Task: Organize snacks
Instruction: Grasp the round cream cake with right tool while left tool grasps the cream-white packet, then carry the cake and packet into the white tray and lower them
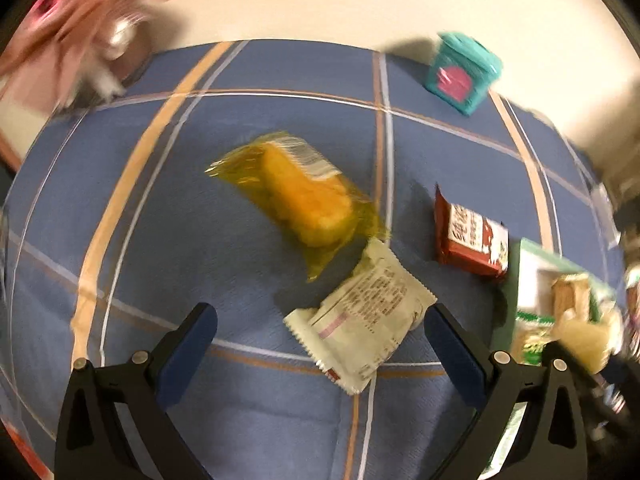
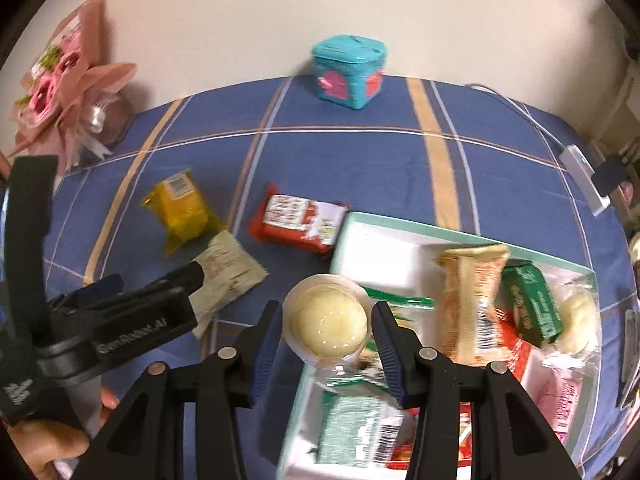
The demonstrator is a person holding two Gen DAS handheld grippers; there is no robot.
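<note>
While gripped: jelly cup (image 2: 328, 322) between right gripper (image 2: 326, 332) pads

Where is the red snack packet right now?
In the right wrist view, the red snack packet lies on the blue tablecloth, just left of the tray, right of the yellow packet.

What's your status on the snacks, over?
Right gripper shut on round pale wrapped bun, over white snack tray. Left gripper open above white crimped packet. Yellow cake packet, red wrapper still out. Nothing blocking.
</note>
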